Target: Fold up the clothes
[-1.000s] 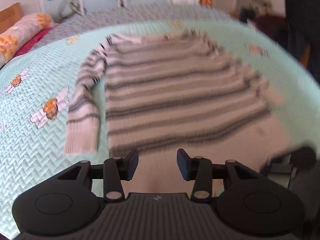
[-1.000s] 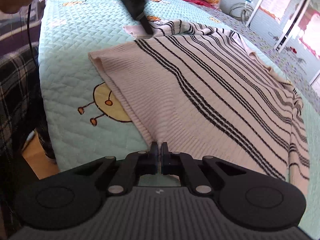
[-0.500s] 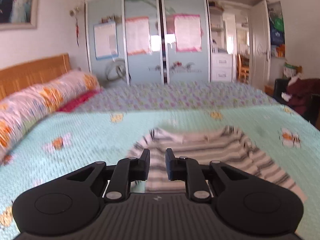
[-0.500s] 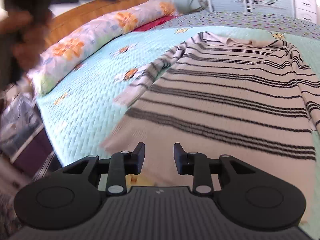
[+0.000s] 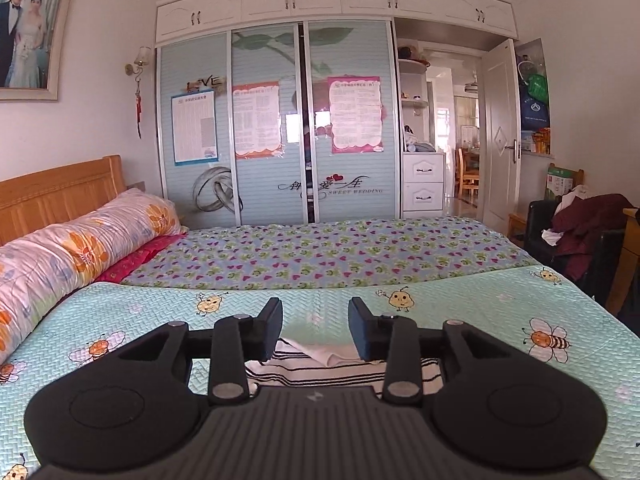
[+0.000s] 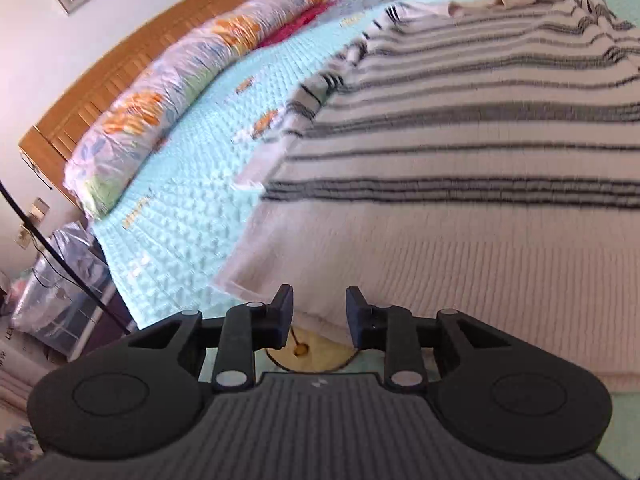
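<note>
My striped sweater [image 6: 460, 184] lies flat on the bed [image 6: 188, 216], and both my left tool [image 5: 315, 326] and right tool [image 6: 319, 312] are wide apart holding nothing, so I may pinch the blanket too.

The sweater [image 6: 480, 208] is cream with dark grey stripes. The quilt [image 5: 460, 312] is mint green with yellow and orange bees. The long pillow [image 5: 80, 252] is pink with orange flowers. Both claws are black.

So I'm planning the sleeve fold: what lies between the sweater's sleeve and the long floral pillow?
Right wrist view: only bare mint quilt with printed bees lies between the sleeve and the floral pillow.
</note>
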`<state>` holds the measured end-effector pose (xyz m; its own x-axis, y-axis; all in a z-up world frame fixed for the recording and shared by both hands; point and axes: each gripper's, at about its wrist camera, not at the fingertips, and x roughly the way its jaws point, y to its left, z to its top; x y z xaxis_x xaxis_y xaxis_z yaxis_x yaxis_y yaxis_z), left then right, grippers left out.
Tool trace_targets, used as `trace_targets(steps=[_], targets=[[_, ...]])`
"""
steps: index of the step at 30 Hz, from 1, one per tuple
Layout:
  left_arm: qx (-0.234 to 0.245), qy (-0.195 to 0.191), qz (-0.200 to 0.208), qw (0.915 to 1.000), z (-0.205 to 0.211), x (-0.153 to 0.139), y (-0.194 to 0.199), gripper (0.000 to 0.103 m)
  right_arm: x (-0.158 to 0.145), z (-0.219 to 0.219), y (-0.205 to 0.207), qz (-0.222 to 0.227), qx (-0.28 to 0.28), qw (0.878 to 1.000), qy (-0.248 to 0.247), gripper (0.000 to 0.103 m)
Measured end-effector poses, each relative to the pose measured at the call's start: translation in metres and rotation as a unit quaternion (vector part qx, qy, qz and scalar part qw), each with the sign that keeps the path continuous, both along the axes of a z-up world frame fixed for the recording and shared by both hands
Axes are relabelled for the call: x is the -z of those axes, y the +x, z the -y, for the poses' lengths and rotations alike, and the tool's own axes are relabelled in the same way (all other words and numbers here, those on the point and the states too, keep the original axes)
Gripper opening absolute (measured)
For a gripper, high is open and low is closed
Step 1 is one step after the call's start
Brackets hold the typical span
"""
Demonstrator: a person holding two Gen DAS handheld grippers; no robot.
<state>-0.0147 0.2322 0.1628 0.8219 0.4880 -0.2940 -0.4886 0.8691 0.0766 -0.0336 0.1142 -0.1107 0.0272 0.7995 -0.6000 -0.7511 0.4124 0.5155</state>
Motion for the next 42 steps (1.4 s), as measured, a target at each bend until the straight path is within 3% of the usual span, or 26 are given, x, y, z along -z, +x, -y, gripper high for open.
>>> trace_targets(steps=[5,12,15,21,25,28,32,42], targets=[[-0.015,0.018,0.003,0.9997,0.005,-0.004,0.006,0.040,-0.020,-0.010,0.018,0.018,0.013,0.999,0.036,0.031],[-0.017,0.020,0.005,0.9996,0.001,-0.008,0.004,0.045,0.014,-0.040,0.012,-0.025,-0.006,1.000,-0.002,0.031],[-0.016,0.016,0.004,0.9997,-0.001,-0.007,0.003,0.046,0.021,-0.041,-0.003,-0.019,-0.012,1.000,-0.017,0.031],[-0.011,-0.004,0.003,0.9999,-0.013,-0.007,0.001,0.047,0.007,-0.046,-0.011,0.003,-0.042,0.998,-0.038,0.031],[-0.015,-0.007,0.002,0.9999,-0.015,-0.006,0.000,0.047,-0.015,-0.052,-0.013,0.033,-0.040,0.999,-0.002,0.031],[-0.018,-0.007,0.002,0.9998,-0.016,-0.006,-0.001,0.047,-0.011,-0.060,-0.013,0.039,-0.043,0.998,-0.005,0.031],[-0.017,-0.007,0.003,0.9998,-0.017,-0.007,-0.003,0.047,0.016,-0.065,-0.023,0.017,-0.063,0.997,-0.041,0.031],[-0.011,-0.012,0.003,0.9999,-0.020,-0.010,-0.005,0.048,0.012,-0.062,-0.038,0.032,-0.078,0.995,-0.044,0.032]])
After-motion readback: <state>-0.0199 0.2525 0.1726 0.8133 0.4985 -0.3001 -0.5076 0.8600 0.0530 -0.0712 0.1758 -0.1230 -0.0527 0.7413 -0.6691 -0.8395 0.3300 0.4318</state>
